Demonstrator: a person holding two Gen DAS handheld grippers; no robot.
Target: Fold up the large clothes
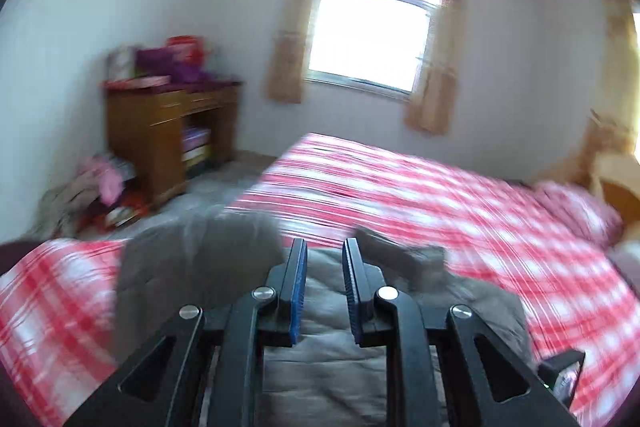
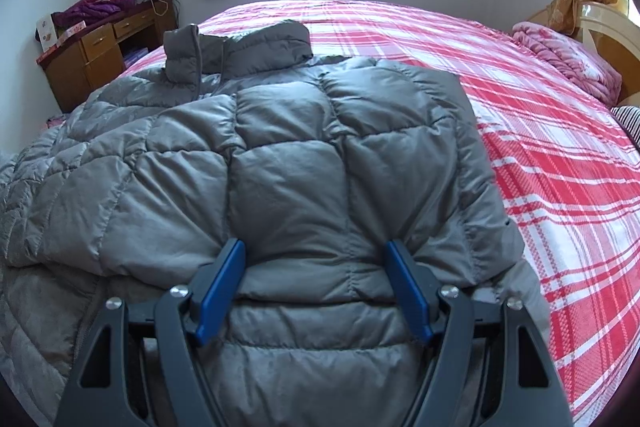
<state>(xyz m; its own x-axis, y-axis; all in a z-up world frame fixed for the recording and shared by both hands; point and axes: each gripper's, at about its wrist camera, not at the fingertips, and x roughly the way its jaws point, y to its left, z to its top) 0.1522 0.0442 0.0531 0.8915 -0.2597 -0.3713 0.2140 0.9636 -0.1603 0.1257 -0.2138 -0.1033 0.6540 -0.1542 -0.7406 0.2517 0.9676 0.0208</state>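
Note:
A grey puffer jacket (image 2: 312, 155) lies spread over a red and white plaid bed (image 2: 540, 131), collar at the far end and one side folded inward. My right gripper (image 2: 316, 247) points down at the near hem. Its blue pads stand wide apart, pressing a thick puffy fold of the jacket from both sides. In the blurred left wrist view, my left gripper (image 1: 325, 247) hovers above the jacket (image 1: 320, 327), its jaws drawn to a narrow slit. Grey fabric shows through the slit, and I cannot tell whether any is pinched.
A wooden desk (image 2: 100, 43) piled with purple clothes and boxes stands by the far left wall. Clothes lie heaped on the floor (image 1: 100, 183) beside it. A pink quilt (image 2: 568, 63) and a headboard (image 2: 612, 39) are at the right. A small dark object (image 1: 564, 371) lies on the sheet.

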